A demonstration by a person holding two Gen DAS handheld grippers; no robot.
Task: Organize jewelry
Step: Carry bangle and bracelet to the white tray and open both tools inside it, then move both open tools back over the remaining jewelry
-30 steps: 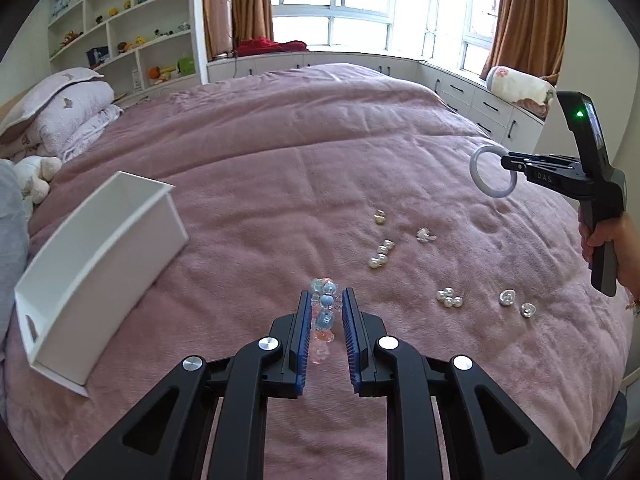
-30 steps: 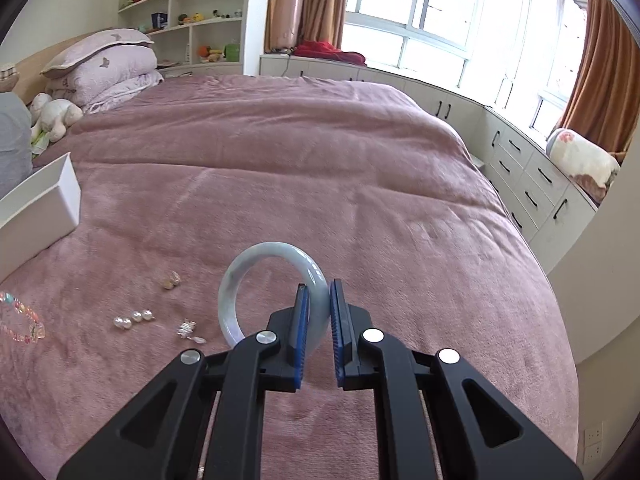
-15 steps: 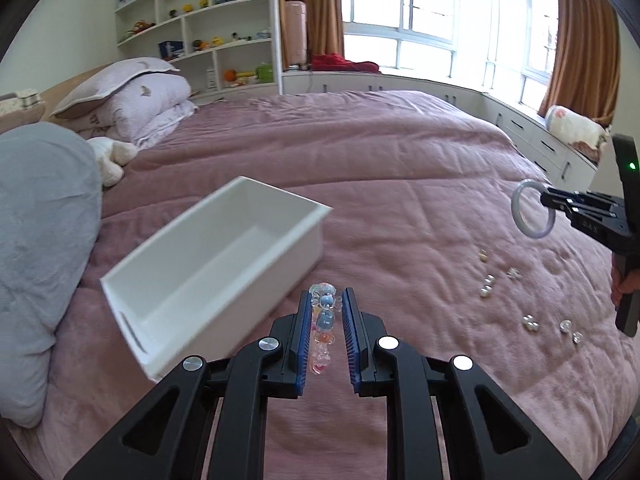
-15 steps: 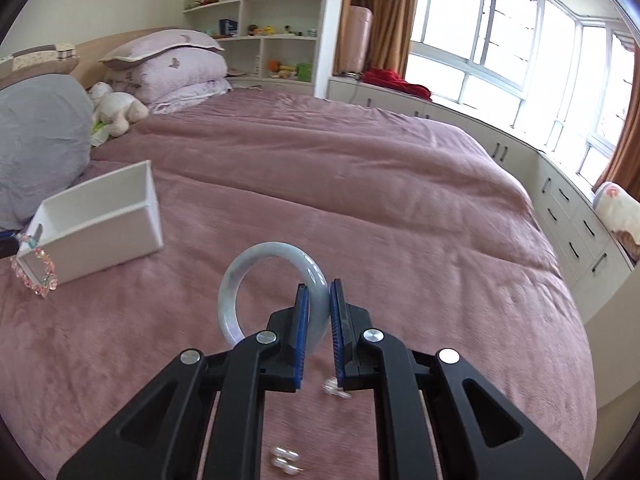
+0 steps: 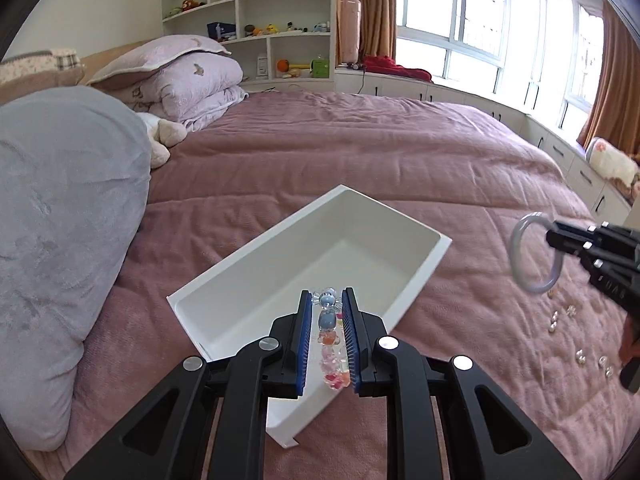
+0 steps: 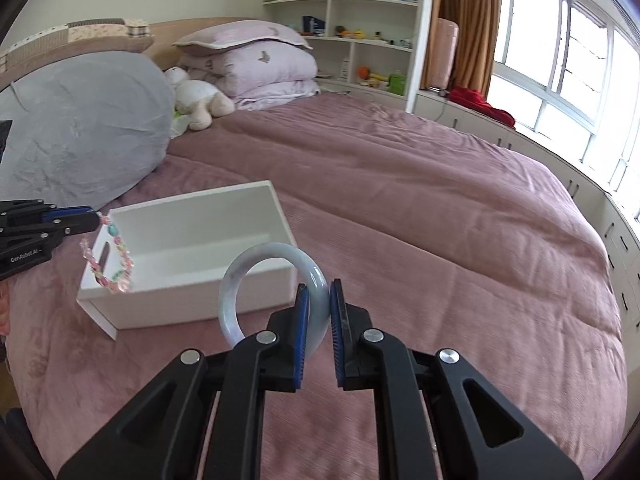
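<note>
A white open box (image 5: 424,264) (image 6: 276,208) lies on the pink bedspread. My left gripper (image 5: 327,312) hangs over the box's near end, shut on a beaded bracelet (image 5: 328,322) of pink, orange and blue beads. In the right wrist view that bracelet (image 6: 116,264) dangles at the box's left end from the left gripper (image 6: 94,218). My right gripper (image 6: 318,304) is shut on a pale jade bangle (image 6: 244,280), held above the bed just right of the box. The left wrist view shows the bangle (image 5: 520,256) and right gripper (image 5: 554,236) at the far right.
Small pearl and silver earrings (image 5: 580,356) lie scattered on the bedspread (image 5: 360,152) at the right. A grey pillow (image 5: 60,220) lies left of the box, with lilac pillows (image 6: 256,64) and a plush toy (image 6: 200,100) behind. Shelves and windows line the far walls.
Both grippers have swung left across the bed, from over the scattered earrings to the white box. Each has kept its grip, the left on the bracelet and the right on the bangle.
</note>
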